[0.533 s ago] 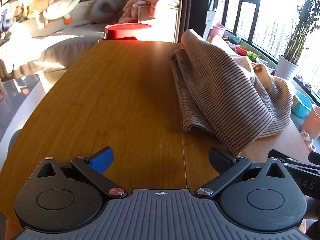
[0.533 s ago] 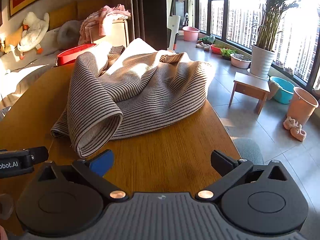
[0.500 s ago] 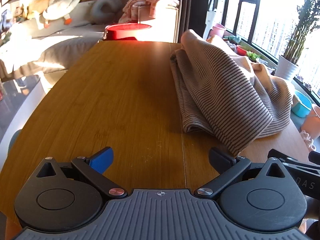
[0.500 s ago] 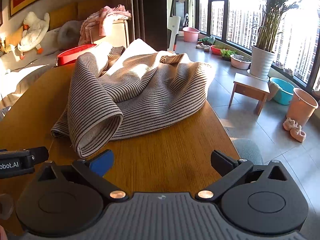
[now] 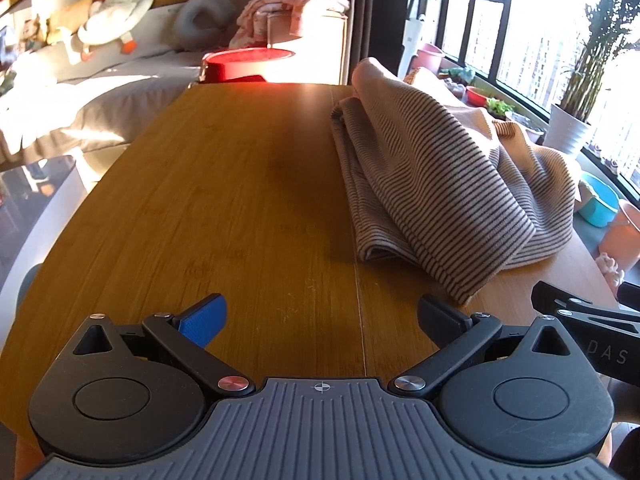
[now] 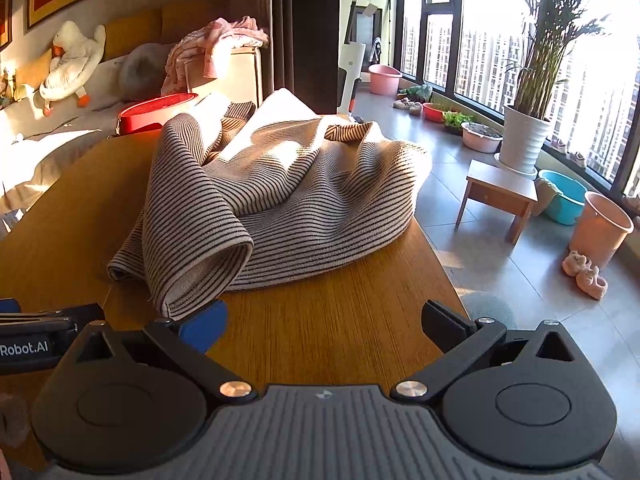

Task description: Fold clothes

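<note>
A beige sweater with thin dark stripes [image 5: 448,184] lies crumpled on the right half of the wooden table [image 5: 224,208]. In the right wrist view the same sweater [image 6: 280,200] has a sleeve cuff folded toward me, ending close to the blue pad. My left gripper [image 5: 322,316] hovers over bare wood near the table's front edge, open, with nothing between its fingers. My right gripper [image 6: 326,320] stands open as well, just in front of the sweater, empty. Each gripper's side shows at the other view's edge.
A red tub [image 5: 248,64] sits past the table's far end, with a sofa, a plush duck [image 5: 116,4] and pink clothes behind. To the right the table edge drops to a tiled floor with a wooden stool [image 6: 500,192], buckets and a potted plant [image 6: 528,120].
</note>
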`<action>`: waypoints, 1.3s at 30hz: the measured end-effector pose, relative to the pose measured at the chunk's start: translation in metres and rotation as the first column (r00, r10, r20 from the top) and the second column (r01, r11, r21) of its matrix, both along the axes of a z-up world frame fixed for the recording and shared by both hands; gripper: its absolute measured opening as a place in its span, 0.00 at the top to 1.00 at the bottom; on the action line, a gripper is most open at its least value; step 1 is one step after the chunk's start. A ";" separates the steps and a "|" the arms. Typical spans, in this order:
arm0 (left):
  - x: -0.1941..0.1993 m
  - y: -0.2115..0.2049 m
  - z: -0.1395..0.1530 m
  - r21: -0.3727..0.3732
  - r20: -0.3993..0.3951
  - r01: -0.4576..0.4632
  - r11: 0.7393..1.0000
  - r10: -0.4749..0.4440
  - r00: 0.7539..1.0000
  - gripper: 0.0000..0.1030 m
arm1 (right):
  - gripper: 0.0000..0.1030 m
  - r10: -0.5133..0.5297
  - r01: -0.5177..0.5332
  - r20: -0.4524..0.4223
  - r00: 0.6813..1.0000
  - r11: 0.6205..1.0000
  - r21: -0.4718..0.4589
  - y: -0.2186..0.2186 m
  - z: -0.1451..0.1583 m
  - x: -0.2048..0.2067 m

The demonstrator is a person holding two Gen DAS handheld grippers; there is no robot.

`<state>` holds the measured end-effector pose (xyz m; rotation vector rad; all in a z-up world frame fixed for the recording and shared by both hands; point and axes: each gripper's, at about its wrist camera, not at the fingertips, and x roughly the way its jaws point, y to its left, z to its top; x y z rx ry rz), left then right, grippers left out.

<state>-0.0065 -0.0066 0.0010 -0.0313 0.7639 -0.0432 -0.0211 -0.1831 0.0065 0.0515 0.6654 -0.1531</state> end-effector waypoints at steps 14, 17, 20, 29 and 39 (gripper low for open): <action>0.001 0.000 -0.001 0.000 -0.007 0.001 1.000 -0.001 1.000 0.00 | 0.00 0.002 -0.002 -0.009 1.000 1.000 0.000 -0.001 -0.001 0.000; 0.001 0.000 -0.002 0.000 -0.012 -0.001 1.000 0.001 1.000 0.00 | 0.00 0.001 -0.001 -0.012 1.000 1.000 -0.001 0.000 -0.001 0.001; 0.000 0.000 -0.002 0.000 -0.014 -0.003 1.000 0.003 1.000 0.00 | 0.00 0.001 -0.001 -0.015 1.000 1.000 0.000 0.001 -0.002 0.002; -0.001 0.000 -0.002 0.000 -0.017 -0.002 1.000 0.002 1.000 0.00 | 0.00 0.005 -0.005 -0.018 1.000 1.000 -0.001 0.002 -0.002 0.001; 0.000 -0.001 -0.003 0.000 -0.024 -0.001 1.000 0.001 1.000 0.00 | 0.00 0.004 -0.004 -0.024 1.000 1.000 0.001 0.000 -0.004 0.002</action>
